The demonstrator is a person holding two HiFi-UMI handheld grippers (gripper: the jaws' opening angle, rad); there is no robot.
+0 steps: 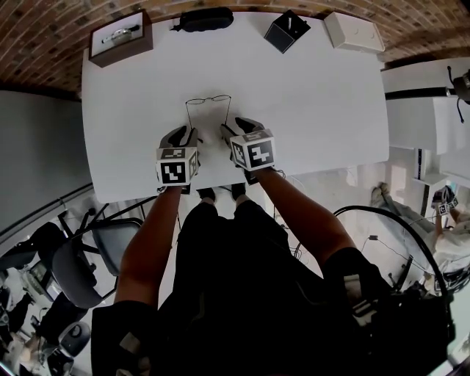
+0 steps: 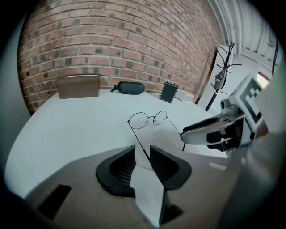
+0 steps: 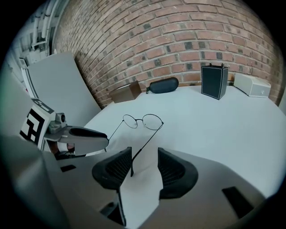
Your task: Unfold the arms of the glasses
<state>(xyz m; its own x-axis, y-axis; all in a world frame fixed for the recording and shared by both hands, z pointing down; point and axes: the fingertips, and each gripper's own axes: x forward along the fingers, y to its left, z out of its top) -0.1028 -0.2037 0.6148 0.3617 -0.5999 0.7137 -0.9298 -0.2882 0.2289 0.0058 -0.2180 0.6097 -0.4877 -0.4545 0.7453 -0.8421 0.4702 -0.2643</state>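
Thin round wire glasses (image 1: 208, 99) lie on the white table (image 1: 316, 110) with both arms swung out toward me. My left gripper (image 1: 183, 134) stands open at the end of the left arm. In the left gripper view the arm's tip (image 2: 144, 152) runs into the gap of that gripper (image 2: 142, 154), with the pads apart. My right gripper (image 1: 239, 126) is open at the other arm's end. Seen from the right gripper, the tip (image 3: 132, 167) hangs close to its left pad, inside the gap of the right gripper (image 3: 144, 159), and nothing presses on it.
Along the table's far edge stand a brown box (image 1: 120, 37), a black glasses case (image 1: 204, 18), a small black box (image 1: 286, 31) and a white box (image 1: 352, 31). A brick wall rises behind them. An office chair (image 1: 81, 264) sits at my lower left.
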